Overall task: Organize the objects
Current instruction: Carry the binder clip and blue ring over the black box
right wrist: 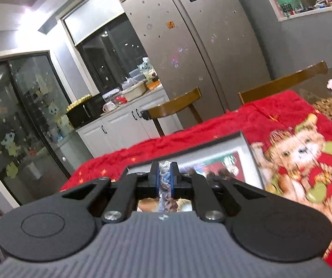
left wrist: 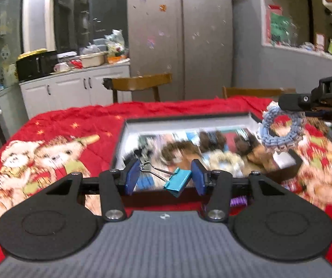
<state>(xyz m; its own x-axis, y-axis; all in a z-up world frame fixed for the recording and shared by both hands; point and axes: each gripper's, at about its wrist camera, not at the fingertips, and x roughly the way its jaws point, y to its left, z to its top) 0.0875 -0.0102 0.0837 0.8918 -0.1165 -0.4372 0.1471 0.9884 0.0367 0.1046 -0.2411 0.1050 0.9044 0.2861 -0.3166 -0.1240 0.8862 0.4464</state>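
My left gripper (left wrist: pixel 165 178) is shut on a teal binder clip (left wrist: pixel 177 181), its wire handles against the left pad, held above the near edge of an open shallow box (left wrist: pixel 189 121). The box holds several blurred hair ties and clips. My right gripper (right wrist: pixel 165 178) is shut on a blue-grey braided scrunchie (right wrist: pixel 165 185) above the same box (right wrist: pixel 247 148). In the left wrist view the right gripper (left wrist: pixel 291 104) comes in from the right with the scrunchie (left wrist: pixel 281 131) hanging over the box's right end.
A red bear-print blanket (left wrist: pixel 61 143) covers the table. A purple coiled hair tie (left wrist: pixel 239 201) lies by the box's near edge. Wooden chairs (left wrist: pixel 140 82) stand behind the table, with a fridge (left wrist: pixel 180 34) and cluttered counter (left wrist: pixel 73 67) beyond.
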